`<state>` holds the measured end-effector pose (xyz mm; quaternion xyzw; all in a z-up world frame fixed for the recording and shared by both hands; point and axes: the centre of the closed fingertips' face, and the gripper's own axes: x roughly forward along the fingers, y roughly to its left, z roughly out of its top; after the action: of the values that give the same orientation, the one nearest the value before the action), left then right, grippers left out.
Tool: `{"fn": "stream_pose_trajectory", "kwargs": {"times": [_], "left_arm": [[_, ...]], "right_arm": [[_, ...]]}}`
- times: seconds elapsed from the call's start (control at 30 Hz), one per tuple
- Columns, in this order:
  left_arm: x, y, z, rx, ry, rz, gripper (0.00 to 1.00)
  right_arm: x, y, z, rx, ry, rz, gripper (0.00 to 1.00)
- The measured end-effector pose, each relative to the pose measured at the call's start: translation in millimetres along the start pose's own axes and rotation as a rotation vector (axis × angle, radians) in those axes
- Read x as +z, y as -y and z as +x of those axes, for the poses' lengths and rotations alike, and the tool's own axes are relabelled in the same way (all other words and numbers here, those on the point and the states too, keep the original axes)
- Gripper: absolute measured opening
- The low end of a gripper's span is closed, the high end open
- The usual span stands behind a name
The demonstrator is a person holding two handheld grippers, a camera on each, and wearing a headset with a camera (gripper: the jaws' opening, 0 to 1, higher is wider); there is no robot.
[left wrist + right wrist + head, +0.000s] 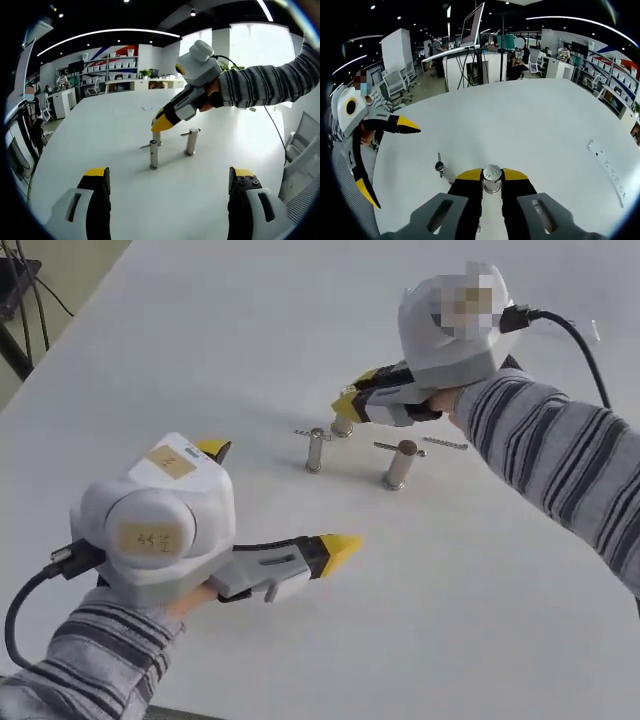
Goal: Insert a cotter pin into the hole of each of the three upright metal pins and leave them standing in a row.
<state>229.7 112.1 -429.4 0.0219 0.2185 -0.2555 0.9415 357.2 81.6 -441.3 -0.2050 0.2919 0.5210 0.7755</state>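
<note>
I am on the last of the three pins. My right tool is pressed together on the third metal pin, pinching it just below its top while it stands upright on the worktop. I see no cotter through this one.

In the head view the other two stand close by. The near-left metal pin is at about seven o'clock from the gripped one, with a cotter pin crosswise through its head. The right-hand metal pin is at about four o'clock, and a second cotter pin runs through it. A loose cotter pin lies flat on the worktop at about two o'clock from the right-hand pin, close under my right forearm.

My left tool is spread wide and carries nothing. It hangs well apart from the group, at roughly seven o'clock from it.

As I judge it, the next move is to fetch that loose cotter. It is thin and flat, so it needs a careful pinch at one end. Reaching it with the left tool means passing near the two finished pins, which a nudge could topple. I would then line its tip up with the cross hole, which I cannot make out from here.
</note>
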Motion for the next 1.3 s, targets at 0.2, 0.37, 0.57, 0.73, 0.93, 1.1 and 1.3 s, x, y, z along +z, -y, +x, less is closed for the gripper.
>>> {"fn": "stream_pose_trajectory", "kwargs": {"times": [0.2,0.37,0.57,0.73,0.93,1.1,1.3], "left_arm": [[0.2,4.6,0.2,-0.012,-0.005,0.012,0.98],[2.5,7.3,0.2,-0.019,-0.005,0.018,0.98],[5.7,8.6,-1.1,-0.023,0.001,0.016,0.98],[5.8,8.0,-3.9,-0.021,0.0,0.021,0.98],[5.6,10.0,-8.2,-0.021,-0.003,0.025,0.98],[7.4,12.4,-10.2,-0.023,0.002,0.028,0.98],[8.7,14.9,-12.7,-0.028,0.005,0.032,0.98]], "right_arm": [[-18.2,20.9,-23.3,-0.066,-0.025,0.039,0.08],[-34.4,28.7,-40.0,-0.105,-0.036,0.07,0.08],[-52.5,33.6,-57.8,-0.138,-0.051,0.101,0.08],[-69.7,30.7,-74.3,-0.161,-0.073,0.11,0.08],[-84.0,21.4,-91.8,-0.182,-0.086,0.127,0.08],[-89.2,10.7,-101.2,-0.185,-0.086,0.13,0.08],[-90.9,-3.5,-106.9,-0.173,-0.081,0.109,0.08]]}}
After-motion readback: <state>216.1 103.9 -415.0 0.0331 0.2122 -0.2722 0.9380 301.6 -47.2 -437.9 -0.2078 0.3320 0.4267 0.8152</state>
